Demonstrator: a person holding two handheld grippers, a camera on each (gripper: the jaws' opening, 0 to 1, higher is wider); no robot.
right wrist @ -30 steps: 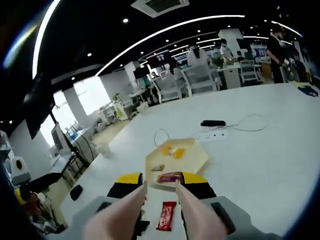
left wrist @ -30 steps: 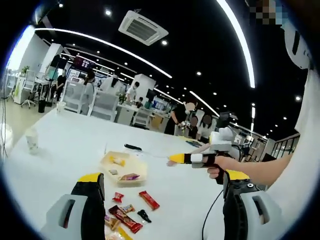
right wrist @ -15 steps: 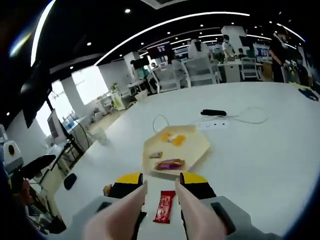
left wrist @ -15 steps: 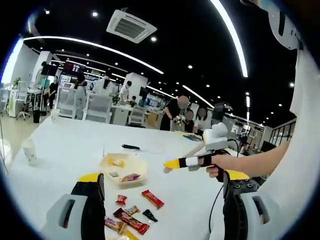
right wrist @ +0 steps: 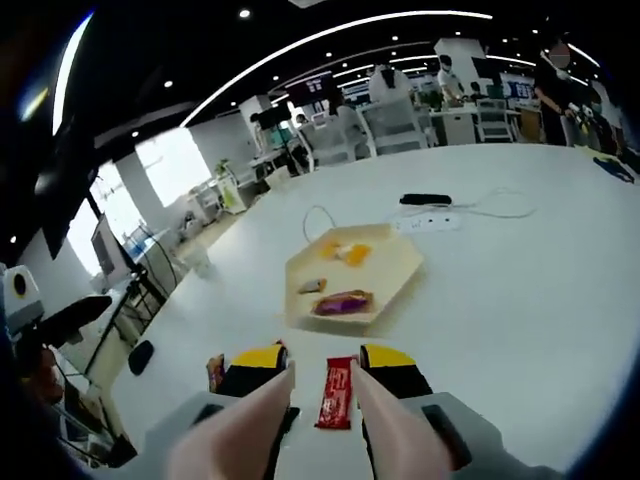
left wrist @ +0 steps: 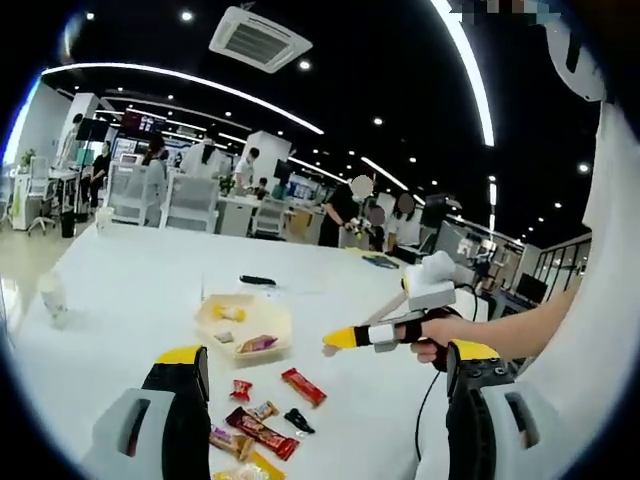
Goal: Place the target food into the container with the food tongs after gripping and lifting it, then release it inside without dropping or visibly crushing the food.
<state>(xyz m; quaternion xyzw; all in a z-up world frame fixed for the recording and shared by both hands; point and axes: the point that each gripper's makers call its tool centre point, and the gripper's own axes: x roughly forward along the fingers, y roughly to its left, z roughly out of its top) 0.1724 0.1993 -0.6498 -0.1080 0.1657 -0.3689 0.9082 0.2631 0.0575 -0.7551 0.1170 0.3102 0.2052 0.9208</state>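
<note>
A pale hexagonal tray (right wrist: 385, 275) on the white table holds a purple-wrapped snack (right wrist: 342, 301), a yellow food (right wrist: 345, 250) and a small wrapped piece (right wrist: 312, 286). My right gripper (right wrist: 322, 358) carries flesh-coloured food tongs (right wrist: 262, 412), their arms apart and gripping nothing. A red snack bar (right wrist: 337, 392) lies on the table between the tong tips, short of the tray. In the left gripper view the right gripper (left wrist: 345, 338) hovers to the right of the tray (left wrist: 270, 318), above the red bar (left wrist: 302, 386). My left gripper (left wrist: 326, 355) is wide open and holds nothing.
Several more wrapped snacks (left wrist: 262, 432) lie on the table in front of the left gripper. A power strip (right wrist: 430, 222) with its cable and a black object (right wrist: 425, 199) lie behind the tray. A cup (left wrist: 50, 295) stands far left. People and chairs are at the back.
The right gripper has drawn back from the tray; its tong tips now stand at the red bar instead of the purple snack. In the left gripper view it has sunk lower.
</note>
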